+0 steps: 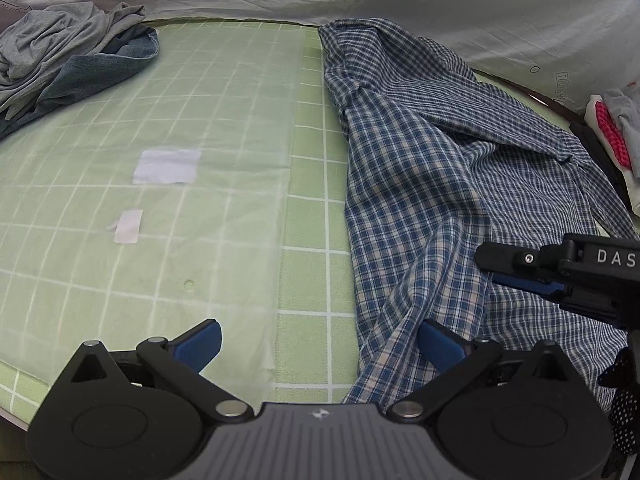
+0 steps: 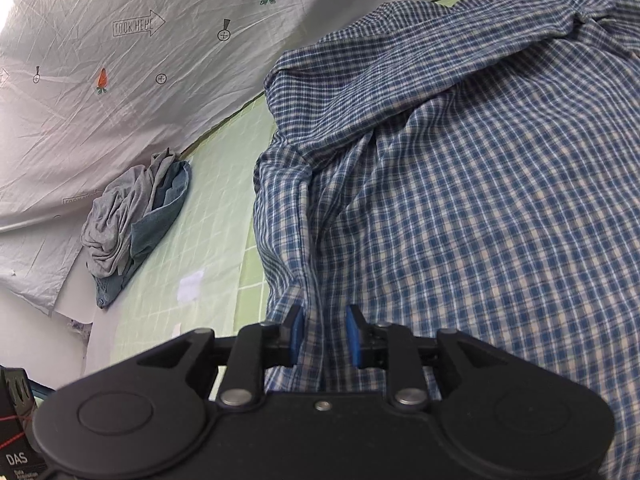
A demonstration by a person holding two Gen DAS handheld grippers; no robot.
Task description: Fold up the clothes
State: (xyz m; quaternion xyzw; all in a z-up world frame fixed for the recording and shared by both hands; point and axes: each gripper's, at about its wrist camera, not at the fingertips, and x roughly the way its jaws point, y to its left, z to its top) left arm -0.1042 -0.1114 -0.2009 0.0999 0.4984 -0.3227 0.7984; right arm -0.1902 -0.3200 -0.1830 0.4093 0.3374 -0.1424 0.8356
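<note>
On the green grid mat (image 1: 312, 216), the rumpled blue plaid shirt (image 1: 420, 184) lies bunched; both grippers gape, gripping nothing.

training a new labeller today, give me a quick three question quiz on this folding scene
1. True or false: the left gripper has its jaws wide open.
2. What lies between the blue pads of the right gripper?
A. the plaid shirt
B. a sock
C. nothing
3. Fill in: the grey and denim clothes pile sits on the ____ checked mat.

Key: 1 true; 2 A, a fold of shirt stands in the gap, pads apart; 3 green.
</note>
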